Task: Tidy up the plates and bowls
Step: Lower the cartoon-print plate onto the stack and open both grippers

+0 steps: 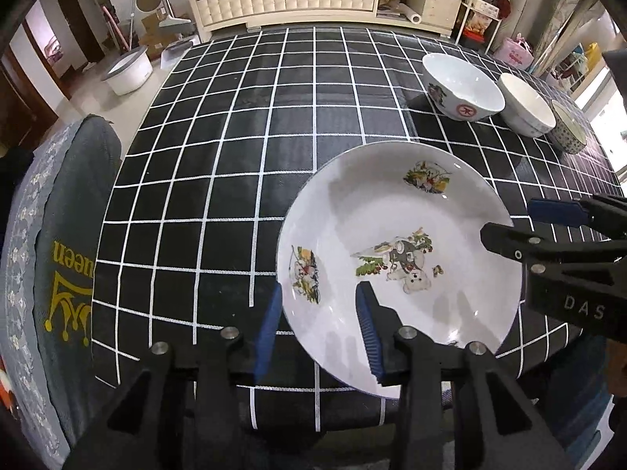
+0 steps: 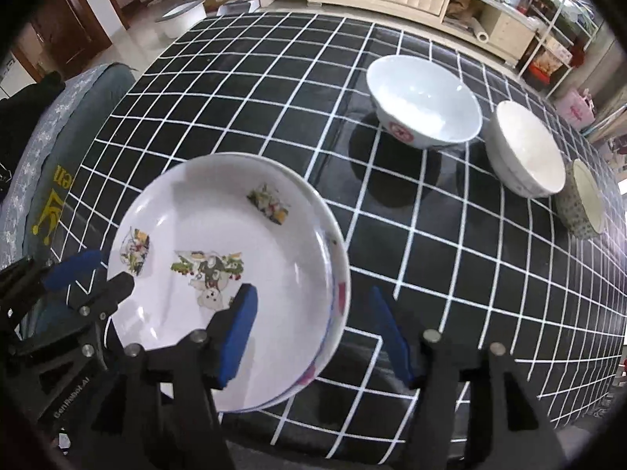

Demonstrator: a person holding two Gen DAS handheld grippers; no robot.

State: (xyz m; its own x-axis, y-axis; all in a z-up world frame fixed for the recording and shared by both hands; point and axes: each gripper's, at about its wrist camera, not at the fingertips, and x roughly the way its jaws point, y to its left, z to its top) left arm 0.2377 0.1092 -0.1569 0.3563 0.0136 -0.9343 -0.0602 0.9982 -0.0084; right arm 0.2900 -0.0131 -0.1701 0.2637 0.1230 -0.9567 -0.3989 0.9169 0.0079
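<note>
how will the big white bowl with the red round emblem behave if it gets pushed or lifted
The white bowl with the red round emblem looks like glazed ceramic: probably rigid, breakable and slick to grip. Its walls taper to a narrow foot, so a push near the rim may tip it rather than slide it on the checked black tablecloth.

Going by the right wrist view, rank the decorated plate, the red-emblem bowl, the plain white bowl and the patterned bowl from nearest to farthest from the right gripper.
1. Decorated plate: its near rim lies between the open right gripper fingers.
2. Plain white bowl and patterned bowl, far right: too close to call.
3. Red-emblem bowl: farthest, up the table.
</note>
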